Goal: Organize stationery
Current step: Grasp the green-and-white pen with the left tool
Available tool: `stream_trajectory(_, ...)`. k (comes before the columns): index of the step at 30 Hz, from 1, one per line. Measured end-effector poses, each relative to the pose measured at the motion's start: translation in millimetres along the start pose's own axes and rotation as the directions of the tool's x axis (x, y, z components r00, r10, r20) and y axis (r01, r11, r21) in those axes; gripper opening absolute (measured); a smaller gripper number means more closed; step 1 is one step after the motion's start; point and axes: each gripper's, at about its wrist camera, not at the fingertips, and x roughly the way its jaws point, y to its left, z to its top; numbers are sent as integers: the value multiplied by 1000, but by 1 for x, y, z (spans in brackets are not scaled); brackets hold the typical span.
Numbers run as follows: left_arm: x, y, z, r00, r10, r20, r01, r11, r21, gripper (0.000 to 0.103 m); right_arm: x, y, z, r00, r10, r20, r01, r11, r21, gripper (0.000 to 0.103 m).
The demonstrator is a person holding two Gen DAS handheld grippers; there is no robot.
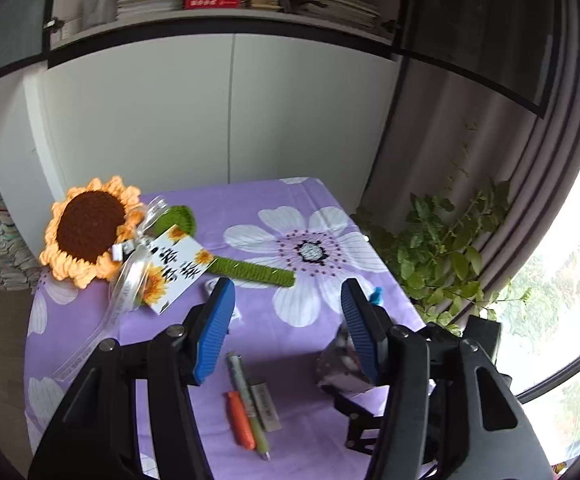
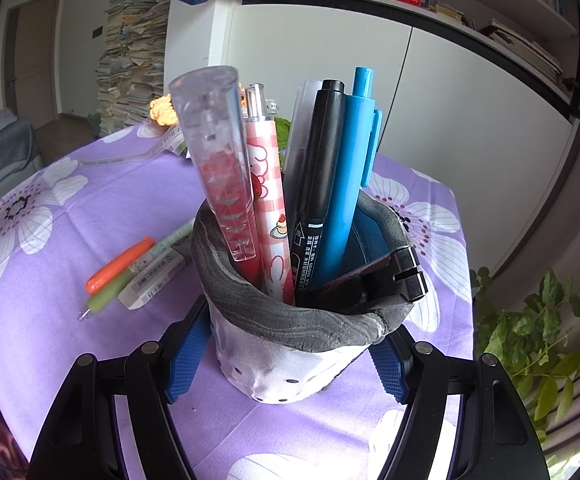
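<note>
A grey-and-white soft pen holder [image 2: 290,320] stands upright on the purple flowered tablecloth [image 2: 70,220]. My right gripper [image 2: 290,356] is shut on its lower sides. In it stand a blue pen [image 2: 350,184], a black marker [image 2: 318,184], a pink checked pen [image 2: 266,200], a clear tube [image 2: 218,160] and a black clip [image 2: 394,280]. An orange pen [image 1: 240,420], a green pen [image 1: 250,404] and a white eraser [image 1: 266,406] lie side by side on the cloth. My left gripper [image 1: 286,288] hovers open above them, nothing between its blue pads. The holder [image 1: 338,364] sits behind its right finger.
A crochet sunflower [image 1: 90,232] with a printed card [image 1: 174,272] and ribbon lies at the table's far left. A leafy plant [image 1: 442,256] stands past the table's right edge by the curtain. White cabinets and bookshelves rise behind.
</note>
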Motion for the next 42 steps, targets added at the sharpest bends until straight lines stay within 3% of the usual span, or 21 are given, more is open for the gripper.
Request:
stream_trajectory(4, 41, 31, -21, 986, 68, -155, -79, 995, -68, 52, 0, 0, 0, 1000, 0, 0, 0, 1000, 0, 73)
stream_trajectory(7, 75, 48, -39, 957, 33, -287, -73, 989, -132, 41, 0, 0, 0, 1000, -1, 0, 1, 1000, -1, 73)
stream_trajectory(10, 102, 56, -53, 927, -1, -376, -76, 979, -189, 39, 0, 1, 1, 1000, -3, -2, 3, 1000, -2, 74)
stream_trajectory(21, 134, 53, -59, 903, 42, -428, -123, 979, -164, 39, 6, 2, 1, 1000, 0, -27, 0, 1000, -6, 73)
stream_trajectory(23, 133, 53, -59, 905, 53, -422, -130, 979, -157, 37, 6, 2, 1, 1000, -1, -29, 1, 1000, -6, 73)
stream_trajectory(25, 134, 52, -59, 905, 74, -419, -144, 980, -138, 28, 7, 3, 1, 1000, -2, -29, 2, 1000, -6, 73)
stream_trajectory(26, 135, 52, -59, 904, 79, -420, -147, 980, -132, 16, 7, 3, 1, 1000, -2, -29, 2, 1000, -7, 73)
stream_trajectory(27, 135, 53, -59, 904, 78, -421, -146, 981, -130, 12, 7, 3, 1, 1000, -3, -29, 3, 1000, -7, 73)
stream_trajectory(31, 131, 55, -58, 911, 61, -409, -133, 980, -150, 11, 7, 4, 1, 1000, -6, -30, 5, 1000, -10, 73)
stream_trajectory(42, 59, 45, -29, 971, 8, -239, -47, 986, -157, 8, 6, 5, 1, 1000, -6, -29, 6, 1000, -10, 73)
